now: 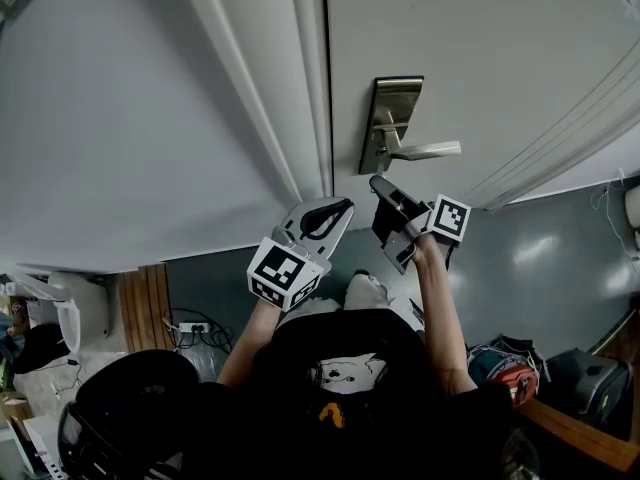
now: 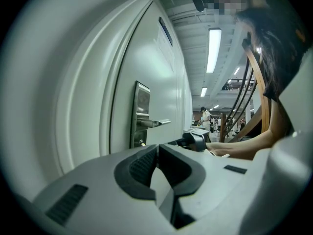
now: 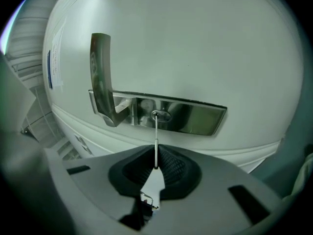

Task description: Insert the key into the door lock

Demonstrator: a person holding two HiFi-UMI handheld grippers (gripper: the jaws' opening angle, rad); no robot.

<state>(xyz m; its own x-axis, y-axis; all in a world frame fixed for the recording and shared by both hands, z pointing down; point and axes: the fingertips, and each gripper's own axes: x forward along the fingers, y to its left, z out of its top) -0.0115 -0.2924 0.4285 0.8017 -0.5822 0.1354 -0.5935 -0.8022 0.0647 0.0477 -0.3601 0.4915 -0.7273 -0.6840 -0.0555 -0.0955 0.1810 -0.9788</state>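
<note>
Door: white door (image 1: 480,28), straight ahead of both grippers' jaws.
Lock plate: brushed metal lock plate (image 3: 188,117) on the door, just beyond the right jaws.
Lever handle: metal lever handle (image 3: 100,77), ahead and left of the right jaws.
Left gripper: left gripper (image 2: 158,155) has its jaws together with nothing between them; lock plate is ahead, to their left.
Right gripper: right gripper (image 3: 155,166) has its jaws clamped on the key.
Key: thin key (image 3: 156,141) juts forward from the jaws, tip at the keyhole (image 3: 158,115); depth unclear.
</note>
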